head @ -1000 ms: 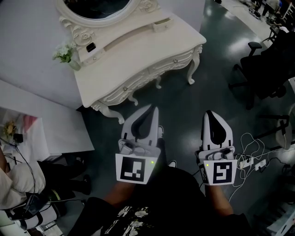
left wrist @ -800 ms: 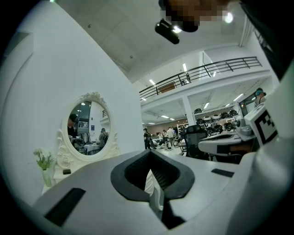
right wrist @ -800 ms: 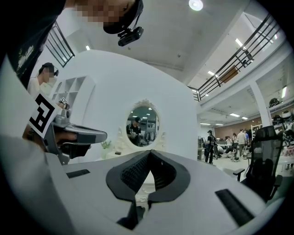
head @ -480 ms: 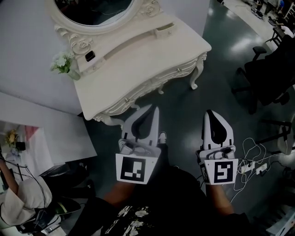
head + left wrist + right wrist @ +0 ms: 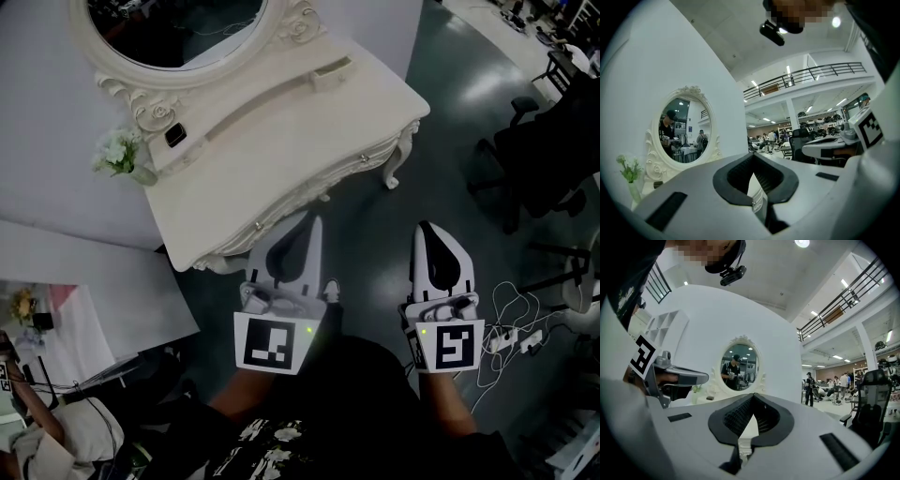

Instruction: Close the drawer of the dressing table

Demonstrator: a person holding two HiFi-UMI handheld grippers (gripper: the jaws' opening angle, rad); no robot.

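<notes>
The white dressing table (image 5: 281, 141) with its oval mirror (image 5: 178, 28) stands ahead of me. A small drawer (image 5: 330, 73) at the right end of its raised shelf juts out a little. The wide front drawers with small knobs (image 5: 258, 225) look pushed in. My left gripper (image 5: 312, 221) is shut and empty, and its tip overlaps the table's front edge in the head view. My right gripper (image 5: 425, 229), also shut and empty, hangs over the floor right of it. The left gripper (image 5: 752, 157) faces the mirror (image 5: 684, 129). The right gripper (image 5: 752, 396) faces the mirror (image 5: 740, 366) too.
A vase of white flowers (image 5: 117, 152) and a small black object (image 5: 174, 135) sit at the table's left end. A black office chair (image 5: 539, 131) stands at right, and cables with a power strip (image 5: 511, 333) lie on the floor. A white panel (image 5: 84, 281) flanks the left.
Both grippers have moved forward toward the dressing table, which now lies closer. The left tip now overlaps the table's front edge. Both jaws stay shut.
</notes>
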